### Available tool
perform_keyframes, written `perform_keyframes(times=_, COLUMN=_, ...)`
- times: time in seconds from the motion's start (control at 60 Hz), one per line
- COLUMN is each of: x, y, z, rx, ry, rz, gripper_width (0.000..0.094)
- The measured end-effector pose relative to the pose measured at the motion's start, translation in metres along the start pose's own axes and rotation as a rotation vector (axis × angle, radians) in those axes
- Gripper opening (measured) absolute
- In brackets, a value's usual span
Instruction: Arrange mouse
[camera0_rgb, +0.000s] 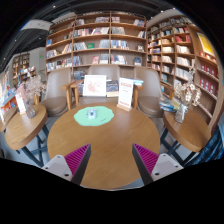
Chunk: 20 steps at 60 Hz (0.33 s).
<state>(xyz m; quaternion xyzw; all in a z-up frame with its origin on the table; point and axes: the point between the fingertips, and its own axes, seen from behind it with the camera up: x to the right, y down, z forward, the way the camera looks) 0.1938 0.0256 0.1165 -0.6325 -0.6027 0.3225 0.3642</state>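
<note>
Green mat (94, 115) (mouse (93, 115) a small pale shape on it) lies far across round wooden tabletop (105, 150), well beyond spread, empty tongs (111, 158). Bookshelves (100, 42) behind.

My claw (112, 160) hangs over a round wooden surface (110, 150), its two fingers spread wide apart with nothing between them; the pink pads (78, 157) face inward. Well beyond the fingertips, near the far side of the surface, lies a green mat (94, 116) with a small white object on it, too small for me to identify. Behind it stand an upright white sign (95, 86) and another white card (125, 94) just to the right. Chairs (57, 88) ring the far edge. I see further wooden tables at either side, the right one carrying a vase of flowers (184, 96). Bookshelves (100, 42) filled with books line the back walls.
</note>
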Motion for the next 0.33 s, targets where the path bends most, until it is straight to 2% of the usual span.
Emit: perform_keyframes(times=0.333, x=-0.001, y=0.008, z=-0.013, rx=0.019, ry=0.002, rz=-0.045, gripper_width=0.0853)
